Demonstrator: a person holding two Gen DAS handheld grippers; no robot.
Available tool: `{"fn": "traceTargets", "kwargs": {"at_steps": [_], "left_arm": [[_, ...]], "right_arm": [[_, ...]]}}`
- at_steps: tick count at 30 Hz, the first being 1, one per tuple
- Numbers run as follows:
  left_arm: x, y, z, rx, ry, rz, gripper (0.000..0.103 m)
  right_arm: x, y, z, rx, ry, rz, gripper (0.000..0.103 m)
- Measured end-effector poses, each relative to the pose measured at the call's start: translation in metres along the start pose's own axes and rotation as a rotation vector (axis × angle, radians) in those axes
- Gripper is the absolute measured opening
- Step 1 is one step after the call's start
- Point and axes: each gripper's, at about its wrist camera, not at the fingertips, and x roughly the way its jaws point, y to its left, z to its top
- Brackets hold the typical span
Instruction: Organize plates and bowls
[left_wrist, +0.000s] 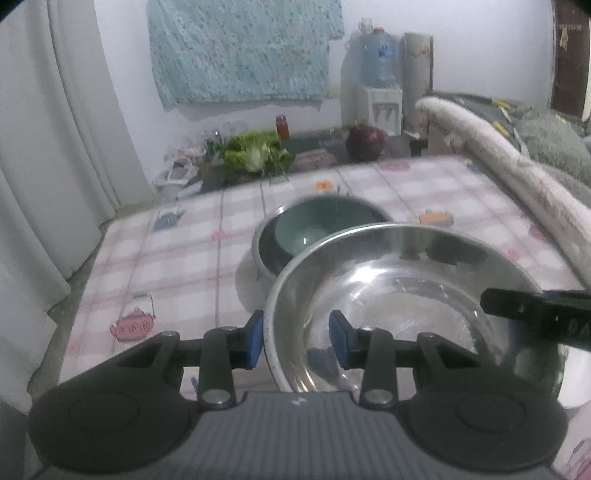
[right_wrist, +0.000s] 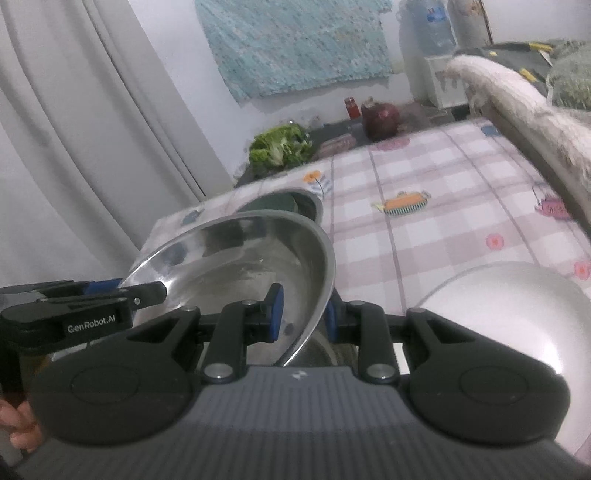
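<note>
Steel bowl (left_wrist: 399, 295), wide and shallow, hung in the air above the checked surface (left_wrist: 177, 266), tilted and carried by its rim from two sides, probably because one narrow grip could not keep so broad a dish level. Its far edge lay just short of the green bowl (left_wrist: 321, 229), which sat nested inside another steel bowl (left_wrist: 264, 254) on the surface; judging by that, the carried bowl was on its way to join the stack. Left gripper (left_wrist: 297, 338) had its blue pads either side of the near rim, only partly closed, so whether they pinched the metal I could not tell. Right gripper (right_wrist: 303, 310) clasped the opposite rim, one pad inside the wall and one outside, narrowly set and seemingly grasping it. Nearer than the green bowl and to the right, a pale domed dish (right_wrist: 509, 306) lay on the surface.
</note>
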Motion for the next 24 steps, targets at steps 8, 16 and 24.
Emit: {"fn": "traceTargets", "kwargs": {"at_steps": [8,16,24], "left_arm": [[0.007,-0.004,-0.023,0.015,0.053,-0.001,0.038],[0.013,-0.007,-0.041,0.035,0.102,-0.008,0.038],[0.015,-0.011,-0.048,0.059,0.117,-0.034,0.037]], "right_arm": [[0.006,-0.006,-0.019,0.008,0.044,-0.010,0.023],[0.014,-0.011,-0.033,0.019,0.083,-0.018,0.024],[0.019,-0.012,-0.037,0.025,0.108,-0.020,0.026]]}}
